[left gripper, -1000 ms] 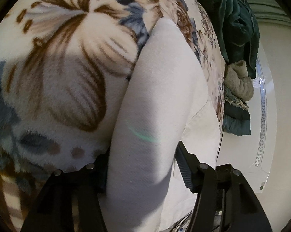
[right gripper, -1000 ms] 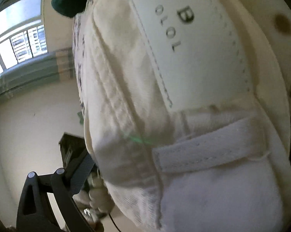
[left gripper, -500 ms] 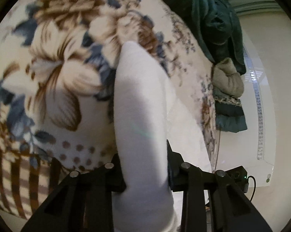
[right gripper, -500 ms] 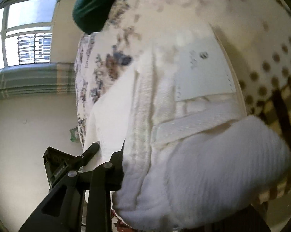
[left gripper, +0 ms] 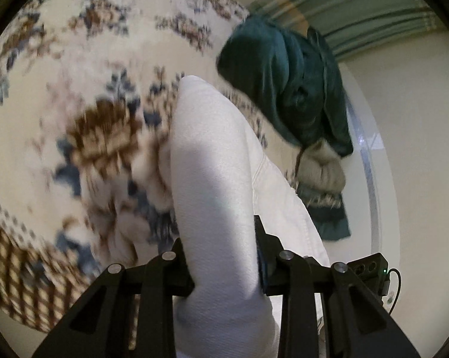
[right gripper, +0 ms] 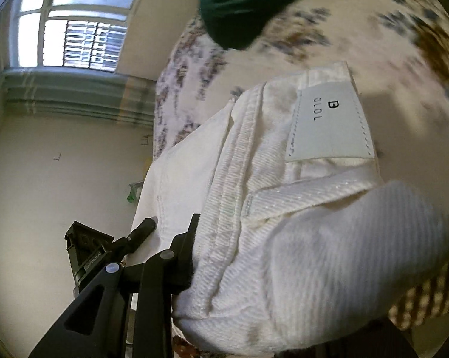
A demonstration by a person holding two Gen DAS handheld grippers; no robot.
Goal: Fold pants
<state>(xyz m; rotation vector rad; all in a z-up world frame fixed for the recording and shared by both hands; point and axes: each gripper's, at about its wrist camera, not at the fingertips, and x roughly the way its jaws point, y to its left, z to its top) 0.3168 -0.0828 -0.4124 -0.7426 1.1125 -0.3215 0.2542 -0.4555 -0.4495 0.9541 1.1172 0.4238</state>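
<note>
White denim clamped in both claws

White pants [left gripper: 215,197] lie on the floral blanket [left gripper: 84,95]. My left claw [left gripper: 221,256] is clenched on a raised fold. My right claw [right gripper: 254,253] grips the waistband beside the label [right gripper: 328,122]. Green garment [left gripper: 287,89] lies beyond.

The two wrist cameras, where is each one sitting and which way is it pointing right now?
Left wrist: on the left gripper, looking forward along its jaws, shut on a fold of the white pants, across the floral blanket toward a dark green garment.
Right wrist: on the right gripper, facing the pants' waistband and label, window beyond; only one black finger shows.
Shared: pants, blanket, green garment.
</note>
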